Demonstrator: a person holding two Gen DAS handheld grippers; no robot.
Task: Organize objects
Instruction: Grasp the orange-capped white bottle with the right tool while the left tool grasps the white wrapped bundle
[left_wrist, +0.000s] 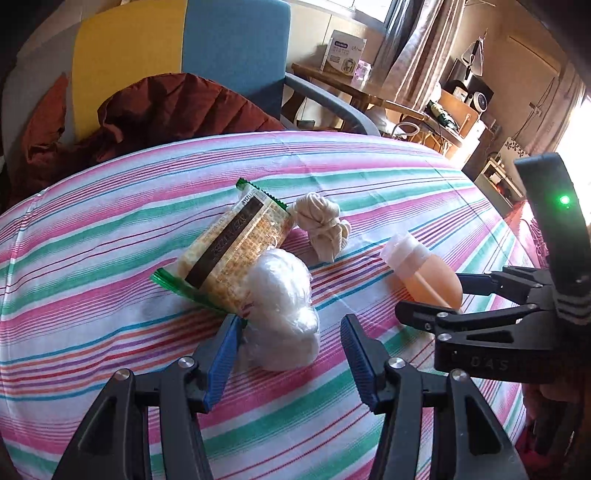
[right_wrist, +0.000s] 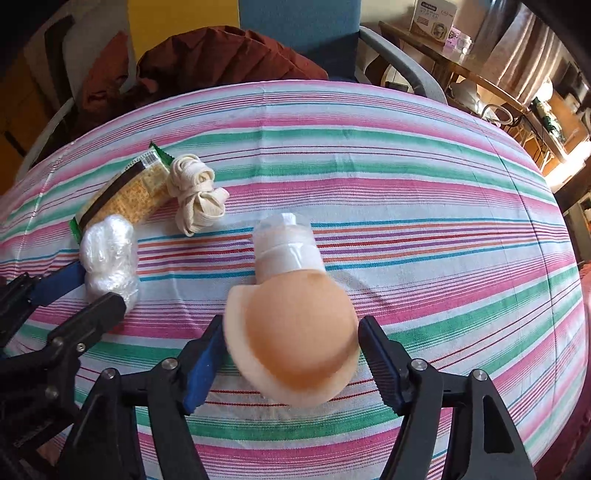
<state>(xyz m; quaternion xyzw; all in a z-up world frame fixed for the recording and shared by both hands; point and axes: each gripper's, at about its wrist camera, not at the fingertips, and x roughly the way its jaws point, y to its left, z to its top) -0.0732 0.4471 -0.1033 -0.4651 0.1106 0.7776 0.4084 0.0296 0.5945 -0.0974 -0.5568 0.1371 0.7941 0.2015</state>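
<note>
Striped tablecloth (left_wrist: 369, 192) under clutter; your left gripper (left_wrist: 288, 345) gapes around the plastic wad (left_wrist: 282, 295); your right gripper (right_wrist: 291, 354) brackets the peach bottle (right_wrist: 295, 332), which looks liable to roll.

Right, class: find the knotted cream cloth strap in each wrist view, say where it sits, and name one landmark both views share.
Left wrist view: the cream strap lies just above centre, touching the right end of the cracker packet.
Right wrist view: the cream strap lies left of centre, at the same packet's right end.
Shared landmark: the crumpled clear plastic wrap at the packet's near end.
</note>
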